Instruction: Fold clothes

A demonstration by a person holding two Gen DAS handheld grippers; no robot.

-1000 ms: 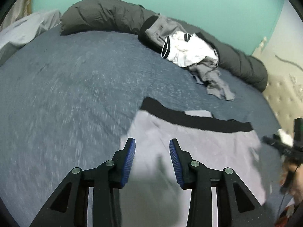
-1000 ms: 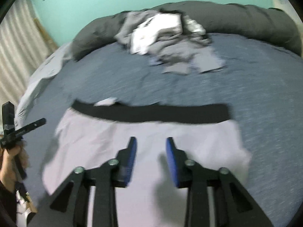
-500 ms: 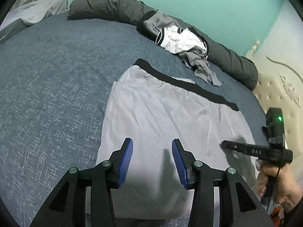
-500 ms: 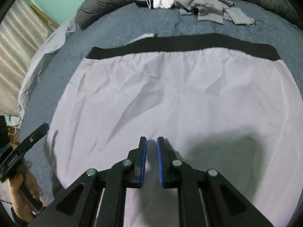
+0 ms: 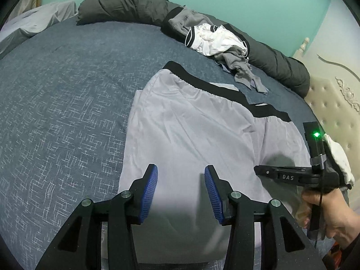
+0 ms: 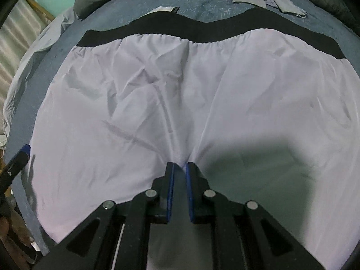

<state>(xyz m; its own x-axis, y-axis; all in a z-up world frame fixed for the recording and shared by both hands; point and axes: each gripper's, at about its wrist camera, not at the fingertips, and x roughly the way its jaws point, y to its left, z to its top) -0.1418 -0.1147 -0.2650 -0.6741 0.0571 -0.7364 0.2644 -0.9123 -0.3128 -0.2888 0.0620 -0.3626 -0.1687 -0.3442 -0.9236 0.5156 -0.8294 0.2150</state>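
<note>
On a blue-grey bed (image 5: 67, 112), pale shorts (image 5: 191, 135) with a black waistband (image 6: 202, 29) lie flat, the waistband along the far edge and the hem nearest both tools. At the crotch seam, the right gripper (image 6: 179, 168) has its fingers drawn almost together on a small pinch of the fabric, which puckers toward its tips. Over the hem of the left leg, the left gripper (image 5: 181, 191) hovers with fingers apart and nothing between them. Any fold probably runs from this near hem up toward the waistband. Unfolded clothes (image 5: 213, 40) wait beyond.
</note>
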